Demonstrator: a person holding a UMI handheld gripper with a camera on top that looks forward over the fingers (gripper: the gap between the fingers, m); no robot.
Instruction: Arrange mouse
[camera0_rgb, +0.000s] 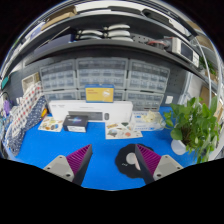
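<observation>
A black mouse (125, 160) lies on the blue table top (100, 150), between my fingers and close against the inner side of the right finger (152, 160). A wide gap separates it from the left finger (74, 160). My gripper (114, 150) is open and low over the table, with its pink pads facing inward. The right finger hides part of the mouse's right side.
Beyond the fingers stand a white box (90, 108), a small black device (76, 123) and printed sheets (123, 130). A green potted plant (195, 125) stands to the right. Drawer cabinets (100, 75) and shelves fill the back wall.
</observation>
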